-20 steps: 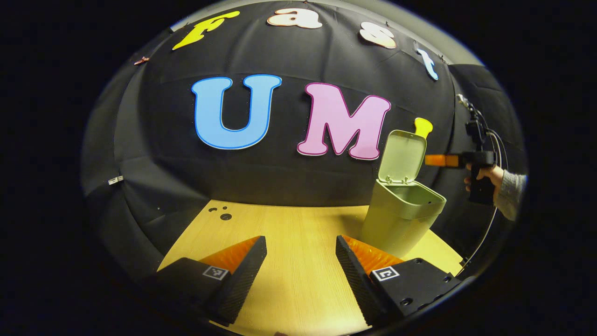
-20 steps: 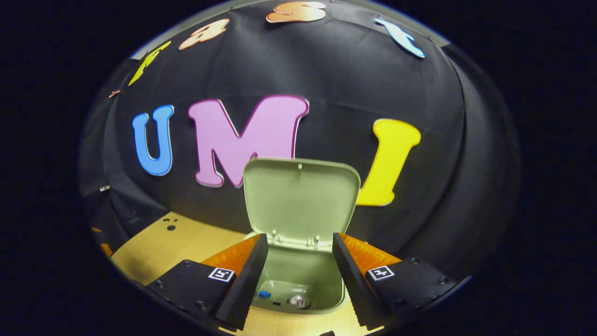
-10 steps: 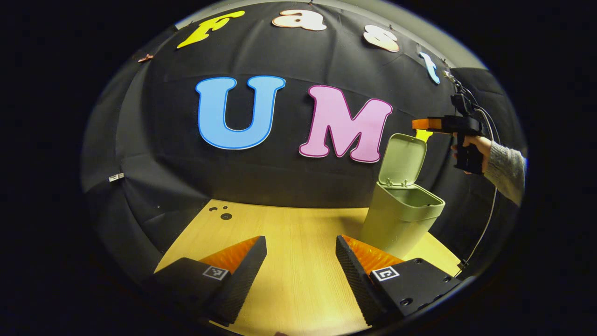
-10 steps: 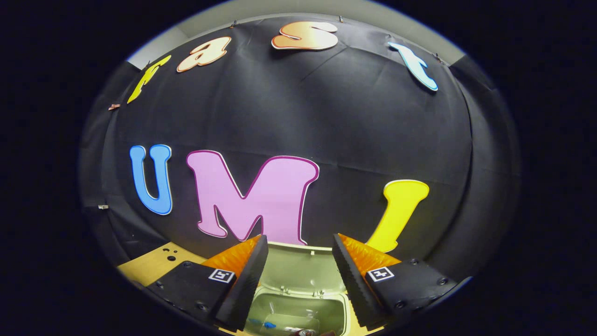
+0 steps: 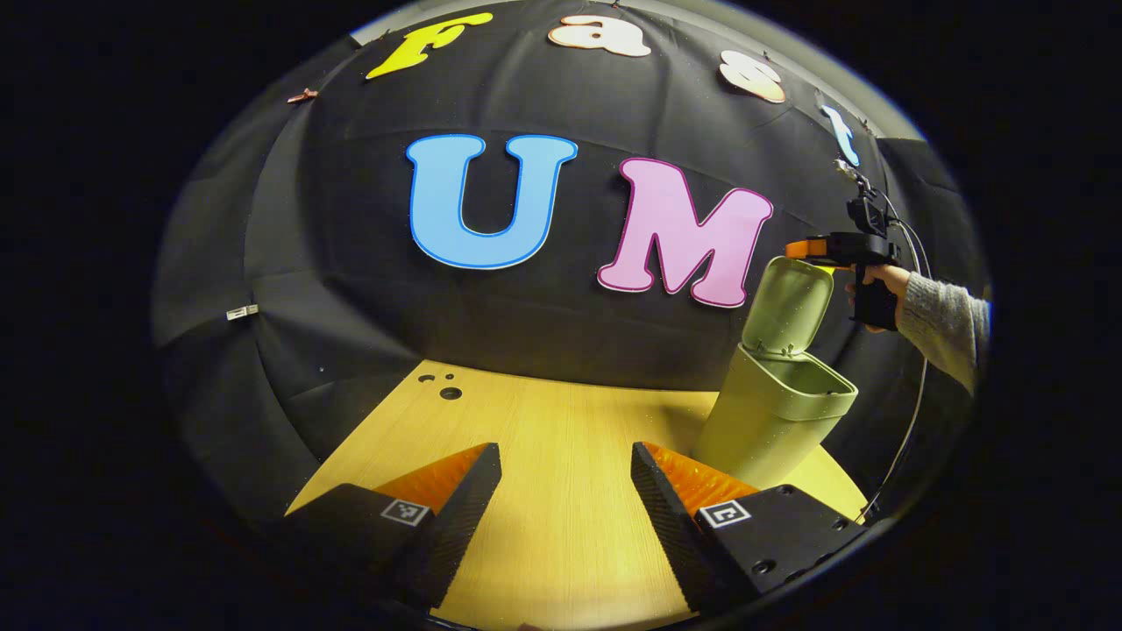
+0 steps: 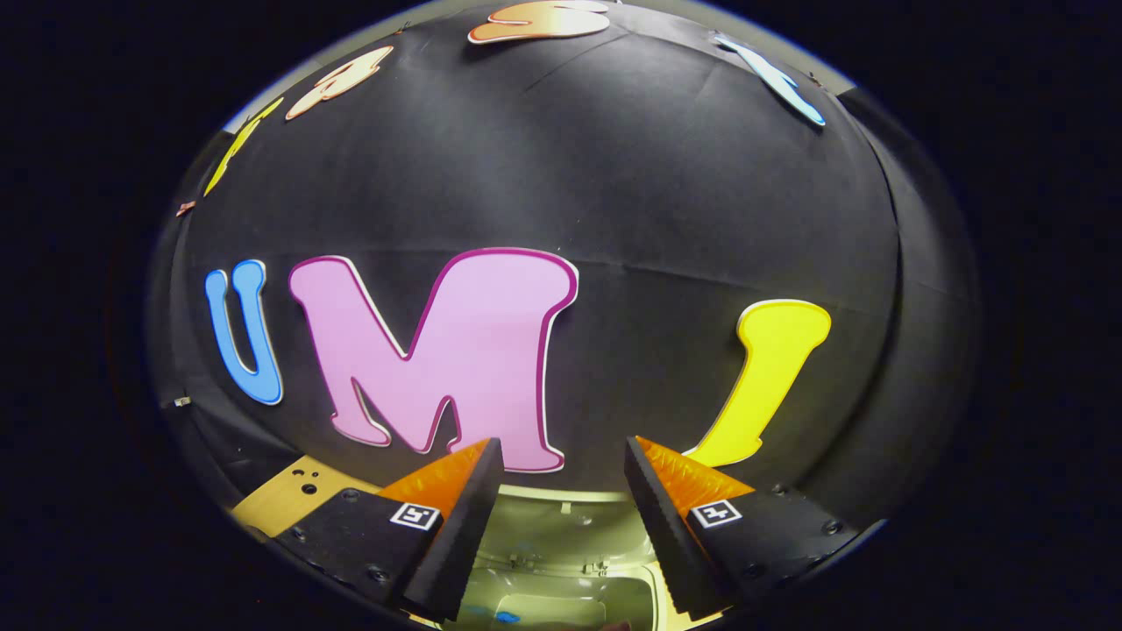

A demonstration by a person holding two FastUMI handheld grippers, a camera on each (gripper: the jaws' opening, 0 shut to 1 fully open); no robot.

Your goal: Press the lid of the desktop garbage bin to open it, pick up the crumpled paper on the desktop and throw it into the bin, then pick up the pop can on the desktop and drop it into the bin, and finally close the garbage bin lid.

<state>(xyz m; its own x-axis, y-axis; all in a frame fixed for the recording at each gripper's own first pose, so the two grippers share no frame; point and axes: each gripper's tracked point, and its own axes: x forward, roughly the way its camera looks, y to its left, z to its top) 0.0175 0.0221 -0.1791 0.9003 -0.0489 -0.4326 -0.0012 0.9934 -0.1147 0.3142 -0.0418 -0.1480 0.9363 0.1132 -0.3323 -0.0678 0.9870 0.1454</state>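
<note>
The pale green bin (image 5: 776, 421) stands at the right of the wooden table (image 5: 561, 421), its lid (image 5: 789, 302) tipped up and open. My right gripper (image 5: 811, 248), held by a hand (image 5: 877, 285), hovers just at the lid's top edge. In the right gripper view that gripper (image 6: 561, 447) is open, with the lid (image 6: 561, 517) below and between its fingers and the bin's inside (image 6: 561, 605) under that. My left gripper (image 5: 564, 456) is open and holds nothing, low over the table to the left of the bin.
A grey sleeve (image 5: 942, 320) and a cable (image 5: 912, 421) hang at the right behind the bin. Small holes (image 5: 443, 390) mark the table's far left corner. The black cloth wall stands close behind the bin.
The right gripper has risen from beside the lid to its top edge and moved toward the wall. The lid stays up. The left gripper has turned slightly left.
</note>
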